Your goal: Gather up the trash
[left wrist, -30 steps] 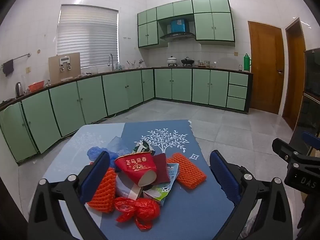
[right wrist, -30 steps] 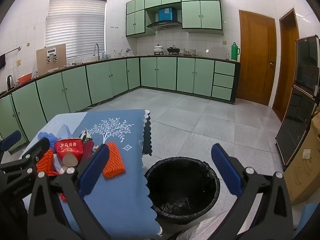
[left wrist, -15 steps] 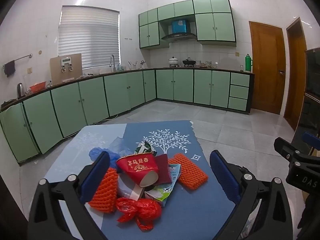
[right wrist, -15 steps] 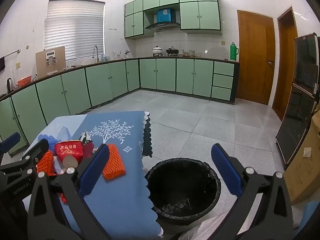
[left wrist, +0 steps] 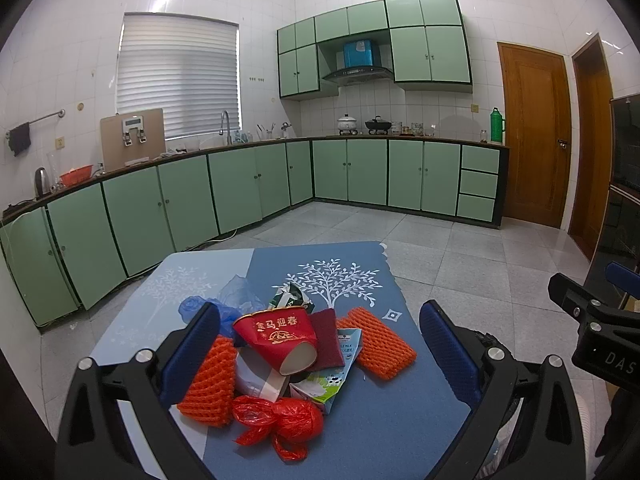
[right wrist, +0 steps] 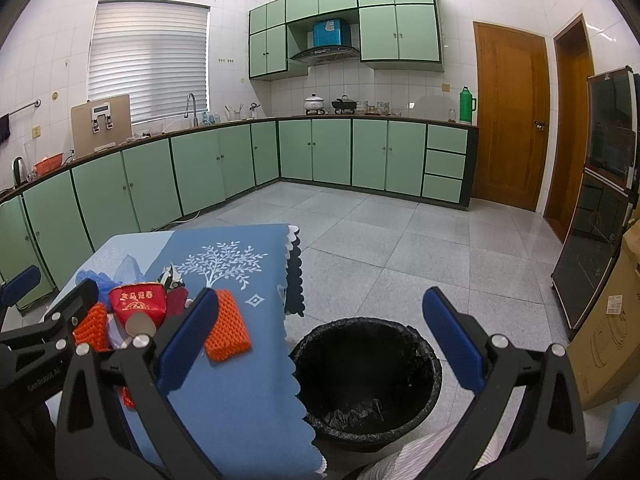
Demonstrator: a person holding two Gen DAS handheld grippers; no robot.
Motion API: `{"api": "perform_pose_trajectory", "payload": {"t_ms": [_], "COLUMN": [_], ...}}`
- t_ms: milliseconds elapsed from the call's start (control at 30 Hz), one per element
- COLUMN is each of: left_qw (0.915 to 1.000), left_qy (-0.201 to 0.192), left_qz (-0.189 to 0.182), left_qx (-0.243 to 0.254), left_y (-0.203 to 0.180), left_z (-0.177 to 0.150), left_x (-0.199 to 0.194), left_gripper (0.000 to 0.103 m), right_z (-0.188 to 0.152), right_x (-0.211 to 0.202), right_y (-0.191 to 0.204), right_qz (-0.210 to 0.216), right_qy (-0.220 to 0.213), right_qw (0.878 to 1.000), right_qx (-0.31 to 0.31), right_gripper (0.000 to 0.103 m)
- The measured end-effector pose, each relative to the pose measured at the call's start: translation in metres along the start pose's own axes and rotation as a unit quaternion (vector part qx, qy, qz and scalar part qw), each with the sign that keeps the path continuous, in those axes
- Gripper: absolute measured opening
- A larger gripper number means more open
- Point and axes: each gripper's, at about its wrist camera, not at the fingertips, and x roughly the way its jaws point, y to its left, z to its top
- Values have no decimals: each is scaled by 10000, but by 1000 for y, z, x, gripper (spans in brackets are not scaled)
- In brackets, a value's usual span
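Both empty and spread wide, the left hand-held gripper (left wrist: 320, 356) faces the red paper cup (left wrist: 278, 336) for a likely grasp, while the right hand-held gripper (right wrist: 320, 340) waits above the black-lined trash bin (right wrist: 366, 376) beside the desk (right wrist: 240, 392).

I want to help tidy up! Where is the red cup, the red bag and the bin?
Red cup (left wrist: 276, 330), left wrist view, on its printed side.
Red bag (left wrist: 282, 420), left wrist view, on its crumpled middle.
Bin (right wrist: 434, 360), right wrist view, on its rim.

I see the trash pile (left wrist: 276, 360) lying on the counter (left wrist: 392, 432); the bin (right wrist: 366, 376) stands on the floor, just right of it.
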Motion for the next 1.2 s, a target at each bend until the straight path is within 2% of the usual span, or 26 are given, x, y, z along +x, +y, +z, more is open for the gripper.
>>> {"api": "perform_pose_trajectory", "payload": {"t_ms": [1200], "left_qw": [10000], "left_qy": [13], "left_qz": [2], "left_qx": [13], "left_y": [3], "left_z": [3], "left_x": [0], "left_gripper": [97], "right_z": [4], "right_x": [0], "right_y": [1], "right_qz": [-16], "right_qy": [-33], "right_qw": [10000], "right_qx": [-11], "right_gripper": [98]}}
